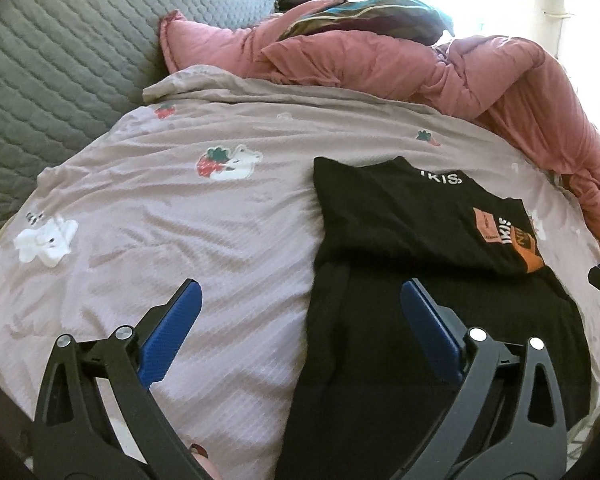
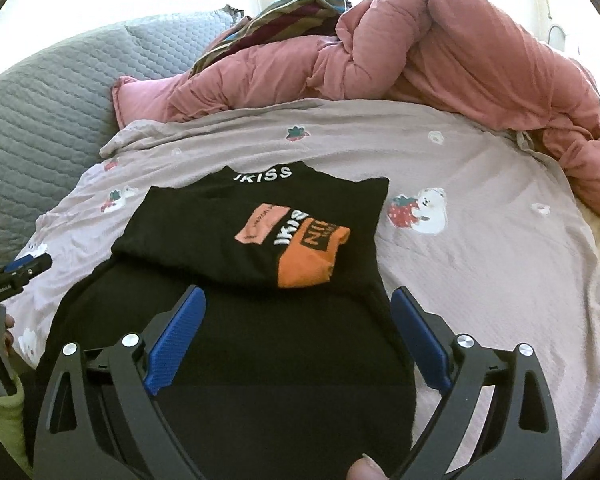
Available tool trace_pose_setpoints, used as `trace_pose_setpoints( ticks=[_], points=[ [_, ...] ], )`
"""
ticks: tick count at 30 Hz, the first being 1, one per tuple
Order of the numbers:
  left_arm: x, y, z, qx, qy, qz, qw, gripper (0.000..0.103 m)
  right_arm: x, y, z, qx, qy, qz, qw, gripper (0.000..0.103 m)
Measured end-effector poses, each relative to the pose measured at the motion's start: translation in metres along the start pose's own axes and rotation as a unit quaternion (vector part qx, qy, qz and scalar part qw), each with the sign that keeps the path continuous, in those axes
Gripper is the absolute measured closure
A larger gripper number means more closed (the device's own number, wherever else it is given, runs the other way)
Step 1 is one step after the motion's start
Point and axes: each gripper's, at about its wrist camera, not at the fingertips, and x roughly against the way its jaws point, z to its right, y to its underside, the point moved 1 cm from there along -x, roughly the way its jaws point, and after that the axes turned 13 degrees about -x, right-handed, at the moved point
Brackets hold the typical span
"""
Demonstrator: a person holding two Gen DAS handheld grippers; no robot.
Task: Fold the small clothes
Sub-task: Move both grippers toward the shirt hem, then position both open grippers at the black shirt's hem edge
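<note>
A black shirt point(image 2: 228, 320) with white lettering and an orange and pink print lies flat on the bed, its sleeves folded in over the chest. It also shows at the right of the left wrist view point(image 1: 420, 280). My right gripper point(image 2: 296, 312) is open and empty, hovering over the shirt's lower half. My left gripper point(image 1: 300, 304) is open and empty over the shirt's left edge; one finger is above the sheet, the other above the shirt. The left gripper's tip shows at the left edge of the right wrist view point(image 2: 28, 266).
The shirt rests on a mauve sheet point(image 1: 180, 240) printed with bears and strawberries. A bunched pink duvet point(image 2: 440, 60) lies along the far side, with a striped cloth point(image 2: 284, 12) behind it. A grey quilted cover point(image 1: 60, 60) lies at the left.
</note>
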Motion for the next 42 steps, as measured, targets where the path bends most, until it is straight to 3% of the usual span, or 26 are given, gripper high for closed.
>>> trace_pose_setpoints(
  ticks=[13,19,21,32,42],
  points=[
    [0.021,0.034,-0.013,0.014,0.010,-0.017,0.9997,0.010,0.024,0.014,0.007,0.010,-0.005,0.004,1.000,0.010],
    [0.030,0.045,-0.013,0.018,0.020,-0.023,0.9994,0.018,0.035,0.022,0.009,0.020,-0.007,0.004,1.000,0.010],
    [0.032,0.049,-0.013,0.018,0.025,-0.027,0.9992,0.028,0.038,0.025,0.011,0.022,-0.007,0.003,1.000,0.010],
    [0.036,0.081,-0.009,0.028,0.060,-0.067,0.9955,0.042,0.054,0.046,0.020,0.035,-0.006,-0.013,0.999,0.010],
    [0.038,0.106,-0.006,0.033,0.079,-0.091,0.9922,0.063,0.061,0.062,0.029,0.039,-0.009,-0.025,0.999,0.010]
  ],
)
